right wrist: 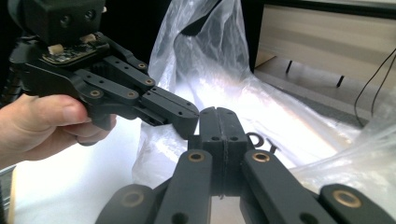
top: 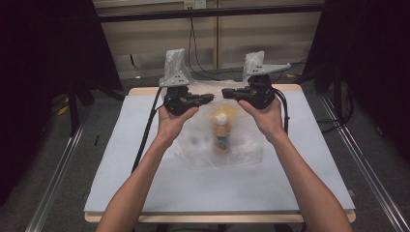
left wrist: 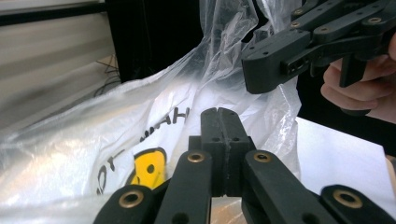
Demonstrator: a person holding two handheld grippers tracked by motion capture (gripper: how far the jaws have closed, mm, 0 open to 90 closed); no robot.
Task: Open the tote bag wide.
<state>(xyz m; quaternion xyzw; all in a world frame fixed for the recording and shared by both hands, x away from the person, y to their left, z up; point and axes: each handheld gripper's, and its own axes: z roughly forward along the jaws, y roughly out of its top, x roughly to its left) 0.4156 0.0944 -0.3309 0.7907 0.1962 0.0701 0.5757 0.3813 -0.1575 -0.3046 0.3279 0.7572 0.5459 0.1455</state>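
Both the left gripper (top: 211,98) and right gripper (top: 225,93) are clenched on nothing, just above the bottle (top: 221,131) inside the thin, slippery plastic bag (top: 246,151); I'd pinch its floppy upper edge.

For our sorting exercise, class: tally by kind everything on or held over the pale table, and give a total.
Clear crinkled plastic bags: 1
Orange bottles with white caps, inside the bag: 1
Black two-jaw hand-held tools, jaws shut: 2 (left tool, right tool)
Total: 4
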